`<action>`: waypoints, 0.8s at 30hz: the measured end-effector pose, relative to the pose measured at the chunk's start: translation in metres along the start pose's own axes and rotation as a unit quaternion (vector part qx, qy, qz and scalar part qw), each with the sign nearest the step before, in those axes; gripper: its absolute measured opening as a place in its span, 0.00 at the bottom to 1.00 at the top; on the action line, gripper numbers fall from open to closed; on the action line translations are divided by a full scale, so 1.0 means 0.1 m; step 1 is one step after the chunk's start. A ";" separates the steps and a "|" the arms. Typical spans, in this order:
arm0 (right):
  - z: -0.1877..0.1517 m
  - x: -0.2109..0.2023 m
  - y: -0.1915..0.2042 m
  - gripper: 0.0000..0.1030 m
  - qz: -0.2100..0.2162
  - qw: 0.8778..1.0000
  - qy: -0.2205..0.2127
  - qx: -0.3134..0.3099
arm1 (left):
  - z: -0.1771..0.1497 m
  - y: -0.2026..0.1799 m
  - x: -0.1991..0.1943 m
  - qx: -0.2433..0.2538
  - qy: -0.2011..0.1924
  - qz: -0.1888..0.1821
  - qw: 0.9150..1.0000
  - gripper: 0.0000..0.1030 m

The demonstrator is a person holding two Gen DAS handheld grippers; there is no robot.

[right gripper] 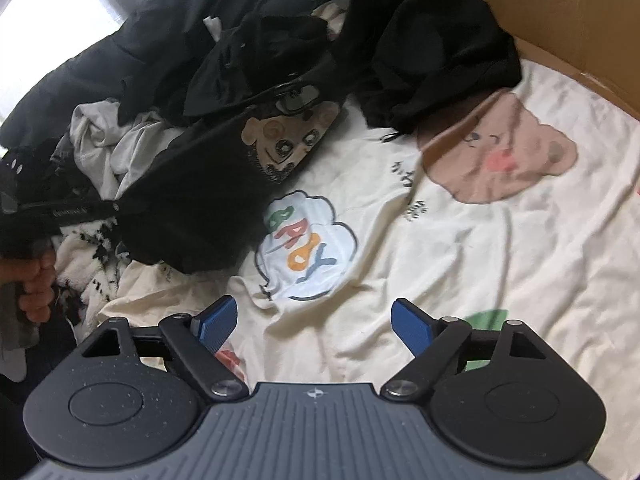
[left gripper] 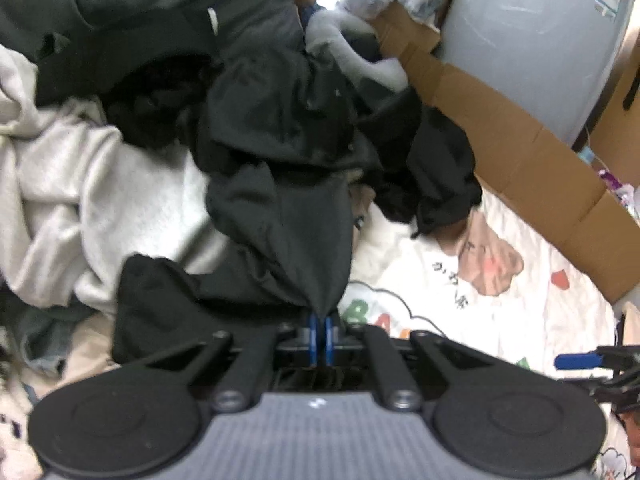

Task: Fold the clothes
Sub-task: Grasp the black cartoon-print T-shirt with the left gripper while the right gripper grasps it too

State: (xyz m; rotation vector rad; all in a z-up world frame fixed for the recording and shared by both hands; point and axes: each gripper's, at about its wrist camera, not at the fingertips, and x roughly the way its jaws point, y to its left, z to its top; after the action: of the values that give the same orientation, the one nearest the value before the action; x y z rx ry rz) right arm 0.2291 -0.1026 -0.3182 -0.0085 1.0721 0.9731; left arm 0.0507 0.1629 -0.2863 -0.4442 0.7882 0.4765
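1. Left gripper (left gripper: pixel 319 322): the blue fingers are pressed together on a pinched point of a black garment (left gripper: pixel 280 168), which fans out from the pinch toward 12 o'clock, its long axis running straight away from the gripper.
2. Right gripper (right gripper: pixel 314 320): its blue fingers (right gripper: pixel 412 324) stand wide apart and hold nothing, hovering over bare printed bedsheet (right gripper: pixel 460 240). The cloud-shaped "BABY" print (right gripper: pixel 306 246) lies just ahead at 12 o'clock.
3. Key relation: in the right wrist view the black garment (right gripper: pixel 208 200) lies at 10 to 11 o'clock of the open gripper, stretched from the left edge, where the person's hand (right gripper: pixel 36 284) grips the other tool, up toward 1 o'clock. The left gripper is the nearer one, being already on the cloth; the right would probably have to travel toward 10 o'clock to take a second edge.
4. Garment appearance: black, matte and limp, heavily creased, bearing a cartoon face print (right gripper: pixel 286 142) with round eyes and a stubbled chin. It is bunched, not spread, so folding seems barely begun.
5. Middle distance: a pale grey sweatshirt (left gripper: pixel 80 184) lies at 9 o'clock in the left view, and another black bundle (right gripper: pixel 440 60) at 1 o'clock in the right view.
6. Far: a dark clothes heap (left gripper: pixel 160 12) at 11 o'clock and a cardboard box wall (left gripper: pixel 520 152) at 2 o'clock.
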 end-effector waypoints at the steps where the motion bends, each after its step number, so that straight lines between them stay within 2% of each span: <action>1: 0.02 0.03 0.02 0.83 0.001 1.000 0.004 -0.007 | 0.01 0.04 -0.04 -0.007 -0.005 0.005 1.000 0.04; 6: 0.14 0.24 0.14 0.81 0.017 1.000 0.017 -0.016 | 0.01 0.25 -0.17 -0.023 -0.031 0.039 0.998 0.04; 11: 0.20 0.60 0.33 0.78 0.040 0.998 0.041 -0.013 | -0.05 0.47 -0.10 -0.041 -0.030 0.061 0.997 0.04; 16: 0.27 0.94 0.61 0.76 0.066 0.996 0.056 -0.012 | -0.13 0.61 0.04 -0.017 -0.027 0.074 0.997 0.04; 24: 0.39 1.41 0.71 0.72 0.082 0.993 0.061 0.053 | -0.14 0.84 0.15 -0.029 -0.025 0.060 0.997 0.04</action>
State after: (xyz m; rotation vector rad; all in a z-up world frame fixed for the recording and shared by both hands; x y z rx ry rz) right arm 0.2273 0.0509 -0.3720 0.1096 1.2515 1.0725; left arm 0.0049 0.2260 -0.3228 -0.4379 0.7566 0.6207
